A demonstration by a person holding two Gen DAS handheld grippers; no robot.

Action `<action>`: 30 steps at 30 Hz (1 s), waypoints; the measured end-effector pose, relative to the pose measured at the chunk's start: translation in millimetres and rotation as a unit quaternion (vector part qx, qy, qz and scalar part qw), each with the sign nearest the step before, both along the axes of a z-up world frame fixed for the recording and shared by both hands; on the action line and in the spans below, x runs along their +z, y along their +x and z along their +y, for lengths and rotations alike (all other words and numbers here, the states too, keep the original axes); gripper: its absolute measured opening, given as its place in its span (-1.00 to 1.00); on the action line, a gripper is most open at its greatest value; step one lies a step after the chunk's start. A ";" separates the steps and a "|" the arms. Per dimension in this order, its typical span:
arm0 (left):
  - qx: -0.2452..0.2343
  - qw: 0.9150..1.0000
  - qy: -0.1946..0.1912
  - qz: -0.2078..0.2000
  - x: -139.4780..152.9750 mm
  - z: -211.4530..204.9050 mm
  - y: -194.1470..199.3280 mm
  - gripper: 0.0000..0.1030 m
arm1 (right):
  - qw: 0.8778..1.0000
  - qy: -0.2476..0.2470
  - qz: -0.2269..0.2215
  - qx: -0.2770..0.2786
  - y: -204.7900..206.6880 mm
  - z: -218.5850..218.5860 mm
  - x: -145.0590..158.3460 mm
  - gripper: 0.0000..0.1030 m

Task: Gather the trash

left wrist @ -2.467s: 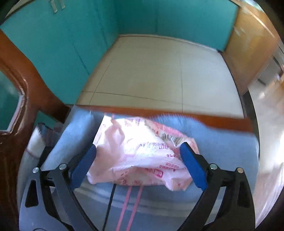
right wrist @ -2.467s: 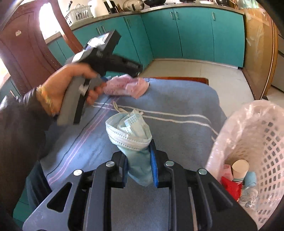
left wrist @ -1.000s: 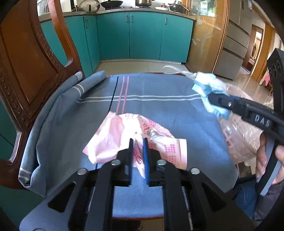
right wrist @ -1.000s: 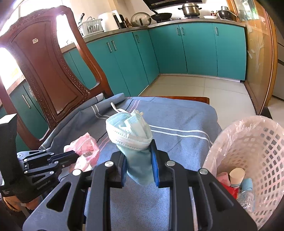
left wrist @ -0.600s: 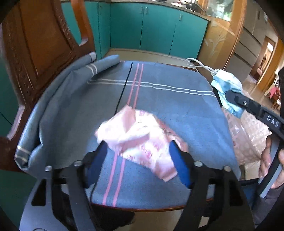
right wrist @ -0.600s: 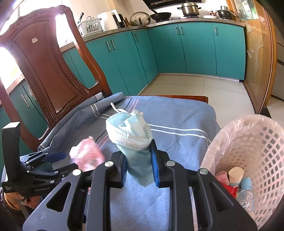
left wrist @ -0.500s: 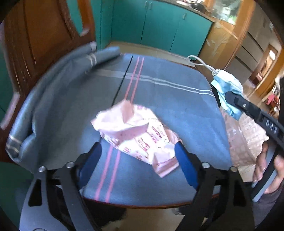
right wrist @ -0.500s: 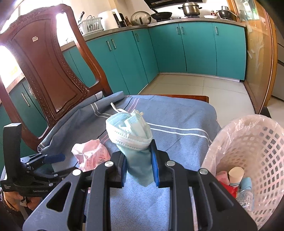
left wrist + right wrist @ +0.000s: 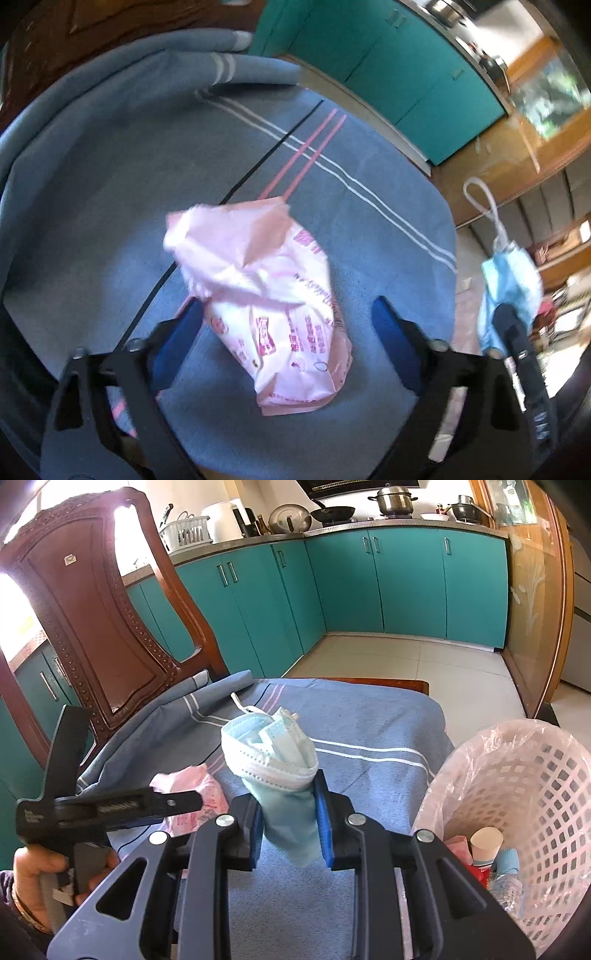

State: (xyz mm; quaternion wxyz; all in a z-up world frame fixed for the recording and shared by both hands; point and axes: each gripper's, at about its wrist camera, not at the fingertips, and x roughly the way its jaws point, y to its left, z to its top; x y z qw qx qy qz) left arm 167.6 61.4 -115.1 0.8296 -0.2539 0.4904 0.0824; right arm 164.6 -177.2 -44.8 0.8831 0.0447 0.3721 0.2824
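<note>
One pink wrapper [image 9: 266,295] between left hand-held gripper's [image 9: 286,325] fingers.

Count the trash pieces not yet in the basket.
2. The blue face mask is clamped in the right gripper, above the cloth. The pink wrapper lies on the cloth between the left gripper's open jaws. Others may be hidden.

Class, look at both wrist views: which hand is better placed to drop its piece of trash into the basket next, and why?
Right. The right gripper is shut on the face mask, beside the lined basket. The left gripper, jaws just closing, straddles the pink wrapper on the blue cloth, not yet gripping.
</note>
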 end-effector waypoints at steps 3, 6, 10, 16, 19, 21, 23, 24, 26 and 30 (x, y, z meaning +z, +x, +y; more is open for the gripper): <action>-0.034 0.999 0.023 -0.005 -0.1 -12.5 0.8 -0.13 | 1.000 -0.008 -0.008 -0.002 -2.3 1.2 1.3 -0.51; -0.045 0.998 0.034 -0.013 4.3 -13.0 -6.0 -0.30 | 1.000 -0.010 -0.011 -0.004 -3.2 0.9 1.5 -0.51; -0.053 0.996 0.068 -0.031 15.2 -16.3 -17.1 -0.40 | 1.000 -0.007 -0.012 -0.010 -2.3 -1.7 2.0 -0.51; -0.075 0.980 0.160 -0.091 48.8 -35.2 -39.6 -0.41 | 0.999 -0.004 -0.024 -0.031 -4.7 -14.0 6.3 -0.51; -0.093 0.967 0.205 -0.123 64.8 -50.8 -47.6 -0.41 | 0.998 0.001 -0.033 -0.055 -6.3 -31.6 10.6 -0.51; -0.102 0.957 0.229 -0.143 74.3 -63.0 -53.0 -0.41 | 0.997 0.008 -0.036 -0.072 -7.3 -45.9 12.7 -0.51; -0.111 0.949 0.251 -0.157 82.6 -75.8 -59.6 -0.41 | 0.995 0.014 -0.037 -0.089 -8.2 -60.9 13.7 -0.51; -0.115 0.945 0.258 -0.162 85.0 -81.1 -60.1 -0.41 | 0.994 0.015 -0.038 -0.102 -9.1 -70.5 13.9 -0.51; -0.131 0.937 0.272 -0.176 89.8 -98.4 -60.0 -0.41 | 0.991 0.013 -0.041 -0.126 -11.1 -86.7 13.7 -0.51; -0.166 0.931 0.264 -0.190 96.9 -125.9 -59.6 -0.41 | 0.983 0.016 -0.033 -0.181 -14.9 -130.3 8.9 -0.51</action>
